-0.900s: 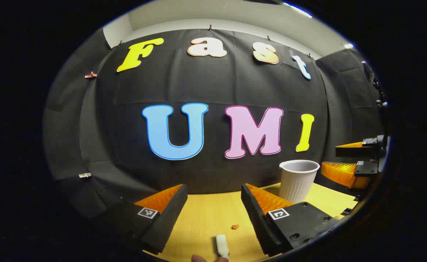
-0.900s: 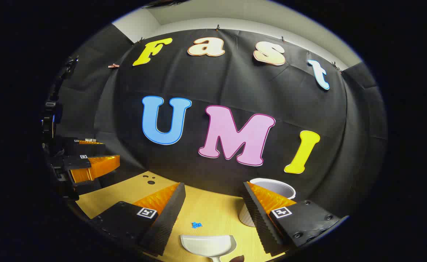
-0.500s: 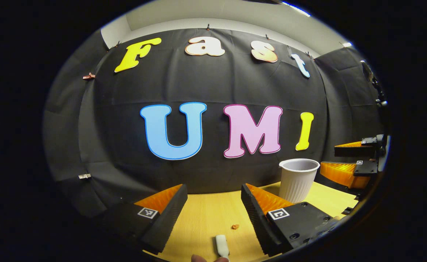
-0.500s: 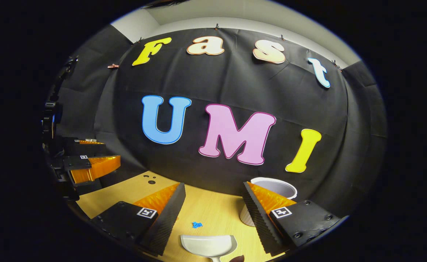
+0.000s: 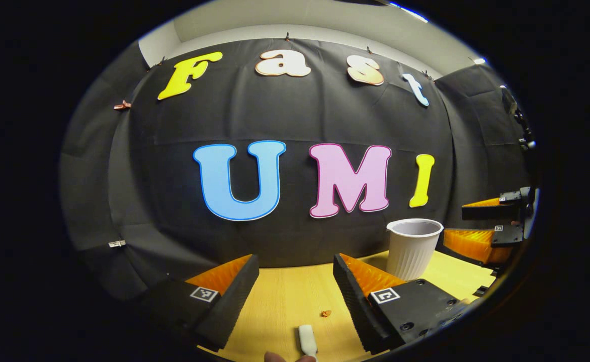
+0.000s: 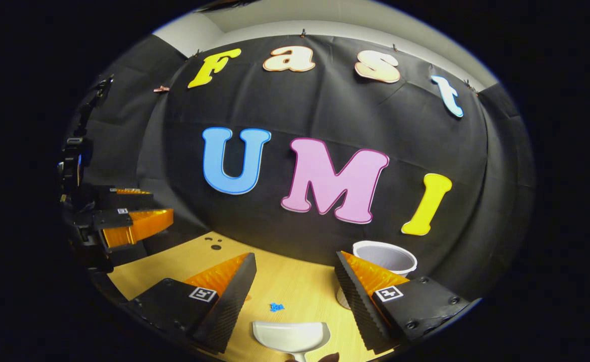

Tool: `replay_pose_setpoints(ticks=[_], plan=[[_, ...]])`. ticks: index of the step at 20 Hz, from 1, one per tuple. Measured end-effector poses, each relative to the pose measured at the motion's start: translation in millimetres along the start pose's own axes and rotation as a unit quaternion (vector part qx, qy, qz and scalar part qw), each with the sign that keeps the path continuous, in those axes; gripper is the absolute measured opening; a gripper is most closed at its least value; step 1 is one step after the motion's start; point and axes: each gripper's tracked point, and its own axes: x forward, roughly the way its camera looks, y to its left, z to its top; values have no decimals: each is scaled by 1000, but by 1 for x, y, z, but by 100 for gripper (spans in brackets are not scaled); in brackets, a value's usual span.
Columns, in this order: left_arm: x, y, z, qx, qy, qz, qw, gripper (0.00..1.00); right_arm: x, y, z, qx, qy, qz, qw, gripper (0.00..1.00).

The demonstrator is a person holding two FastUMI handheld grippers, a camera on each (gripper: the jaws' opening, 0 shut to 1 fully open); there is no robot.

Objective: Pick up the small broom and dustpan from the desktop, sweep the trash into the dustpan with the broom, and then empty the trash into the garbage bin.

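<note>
One white cup [image 5: 413, 247], one dustpan [image 6: 291, 336], one broom handle [image 5: 307, 341], two scraps: orange [image 5: 325, 313], blue [image 6: 275, 306].

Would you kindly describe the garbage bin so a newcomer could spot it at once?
Start at the wooden desktop below the black cloth wall. Near its back right stands the garbage bin, upright and open-topped. It is a white ribbed cup, far taller than anything else lying there.

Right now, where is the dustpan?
In the right gripper view, the dustpan lies on the desk low between the open jaws, just behind a blue scrap, left of the cup.
</note>
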Motion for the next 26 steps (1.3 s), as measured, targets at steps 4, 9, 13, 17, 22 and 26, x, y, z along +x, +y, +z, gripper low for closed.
replay_pose_setpoints(ticks=[4, 9, 13, 17, 22, 26], plan=[[-1, 0, -8, -1, 7, -1, 1000, 94, -15, -1, -65, 21, 104, 31, 994, 98], [-6, 1, -23, 6, 21, -1, 1000, 94, -43, -9, -177, 65, 264, 33, 962, 97], [-9, 3, -33, 5, 36, 2, 999, 94, -50, -14, -252, 60, 341, 40, 937, 97], [-13, 8, -38, 10, 45, 8, 999, 93, -42, -18, -312, 54, 393, 46, 917, 97], [-17, 11, -45, 4, 54, 21, 998, 93, -27, -13, -364, 59, 440, 48, 895, 96], [-17, 13, -51, -2, 63, 29, 998, 93, -17, -4, -393, 60, 468, 54, 880, 96]])
